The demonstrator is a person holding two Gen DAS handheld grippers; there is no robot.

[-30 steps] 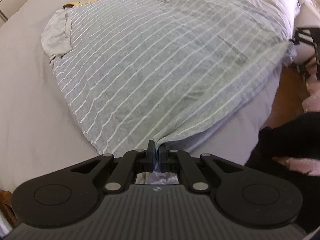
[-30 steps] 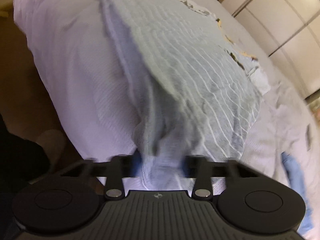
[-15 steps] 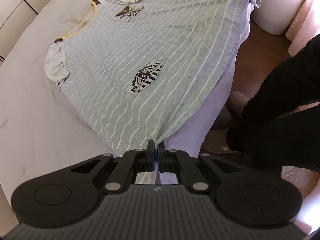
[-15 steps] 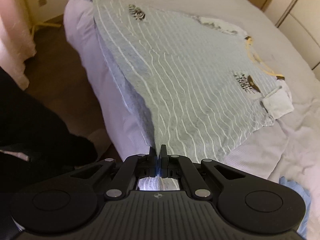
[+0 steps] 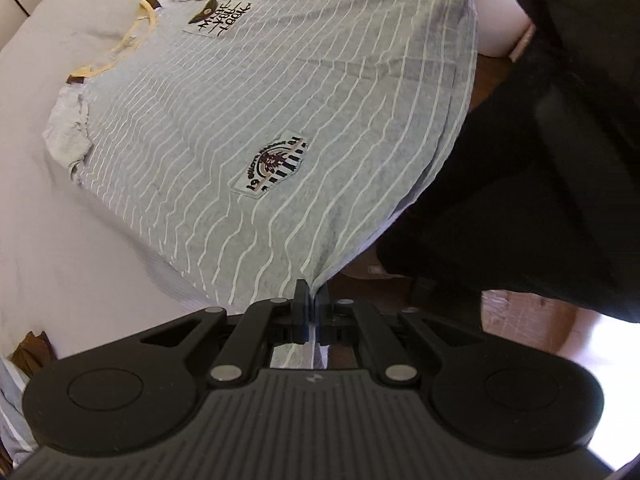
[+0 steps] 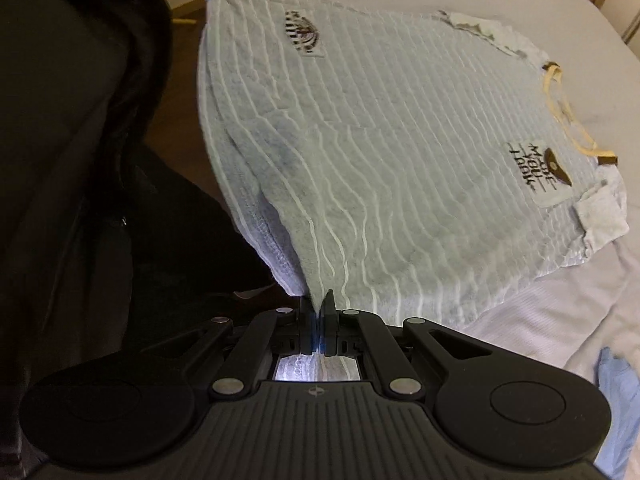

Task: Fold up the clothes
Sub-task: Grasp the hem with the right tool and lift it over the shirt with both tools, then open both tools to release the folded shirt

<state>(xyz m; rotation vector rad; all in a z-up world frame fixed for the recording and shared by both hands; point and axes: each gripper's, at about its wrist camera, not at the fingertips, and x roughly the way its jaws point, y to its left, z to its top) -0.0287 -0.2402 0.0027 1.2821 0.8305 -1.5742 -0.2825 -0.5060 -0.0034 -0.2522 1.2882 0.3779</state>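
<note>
Nearest the left wrist camera, the left gripper (image 5: 311, 294) has its jaws pressed together on a bottom corner of the grey striped T-shirt (image 5: 248, 120), a thin sliver of cloth pinched between the two fingers. In the right wrist view the right gripper (image 6: 318, 304) is likewise clamped tight on the other bottom corner, the hem (image 6: 256, 216) bunched into a narrow fold where it enters the jaws. From these two corners the shirt rises taut off the edge of the bed (image 5: 48, 240), its lower part lifted clear and its upper part lying flat on the white cover. On the lifted part sits a badge patch (image 5: 272, 168); farther off, near the collar, is a lettered patch (image 5: 218, 20), beside the yellow neckline (image 5: 116, 52). A short sleeve (image 5: 68, 136) lies crumpled at the shirt's side on the bed. A person's dark clothing (image 5: 540, 160) fills the space beside the hem. At the far top corner of the left view a small black shape, probably the right gripper's tip, meets the cloth. A blue cloth (image 6: 616, 392) lies on the bed near the right gripper.
</note>
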